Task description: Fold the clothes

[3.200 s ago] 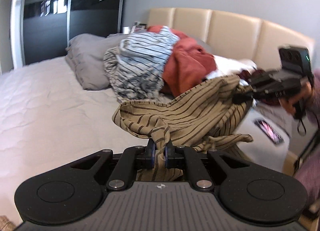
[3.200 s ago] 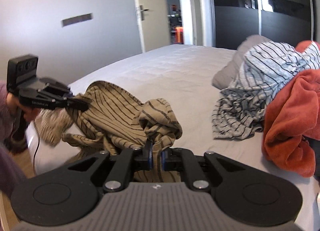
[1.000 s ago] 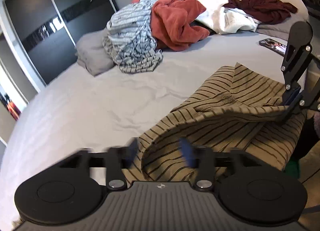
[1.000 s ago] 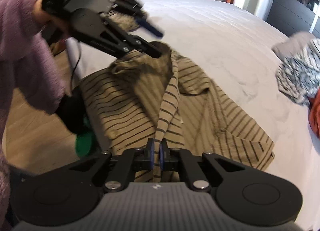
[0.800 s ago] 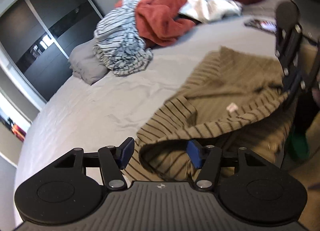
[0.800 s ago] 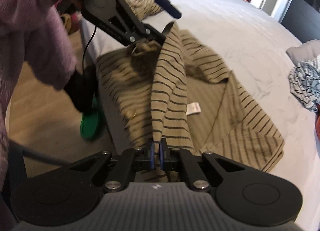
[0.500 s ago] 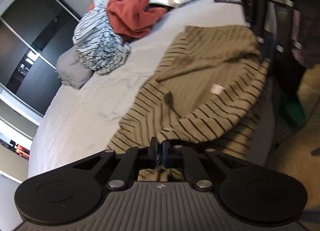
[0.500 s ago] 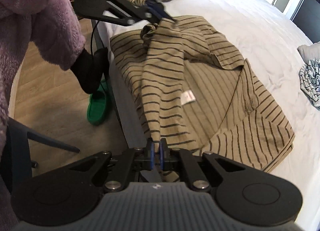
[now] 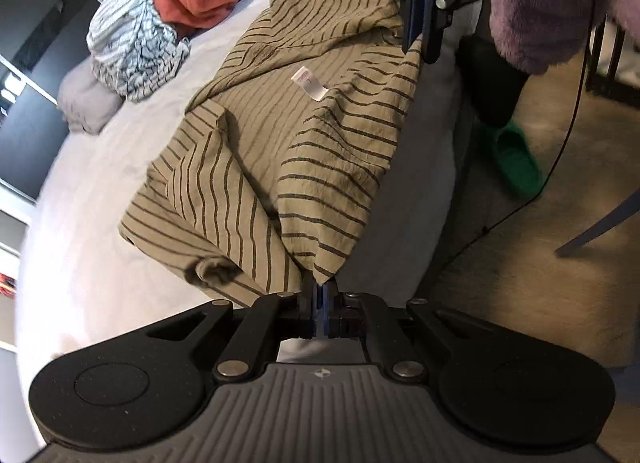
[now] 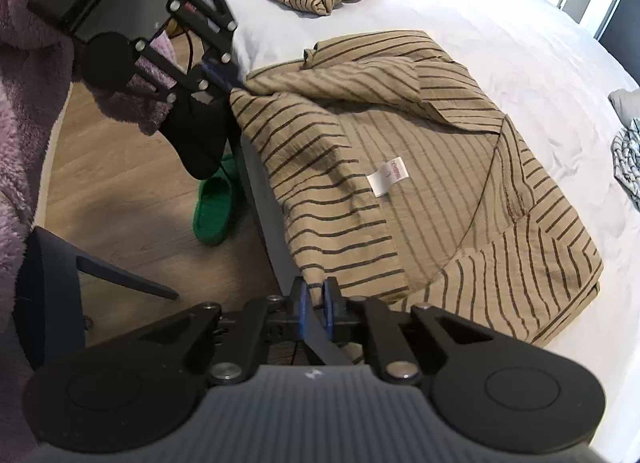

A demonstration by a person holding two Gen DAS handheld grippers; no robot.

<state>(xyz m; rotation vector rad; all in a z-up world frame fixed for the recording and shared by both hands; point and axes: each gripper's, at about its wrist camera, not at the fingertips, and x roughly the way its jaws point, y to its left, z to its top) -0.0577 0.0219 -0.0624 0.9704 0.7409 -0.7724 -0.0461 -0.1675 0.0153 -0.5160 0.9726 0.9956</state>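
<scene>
The olive striped shirt (image 10: pixel 420 183) lies spread at the bed (image 10: pixel 500 43) edge; left tongs (image 9: pixel 320 299) clamp one corner; right tongs (image 10: pixel 315 305), just easing apart, straddle the other.

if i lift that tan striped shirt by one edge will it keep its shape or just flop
Likely flop: the shirt lies creased and folded over itself on the bed, sagging over the edge. It looks thin and light. The left gripper pinches only a corner, so the rest would probably hang and swing.

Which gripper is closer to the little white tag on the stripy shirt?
Right, though not by much. The right gripper sits at the shirt edge just below the tag; the left gripper pinches the far corner, beyond it.
</scene>
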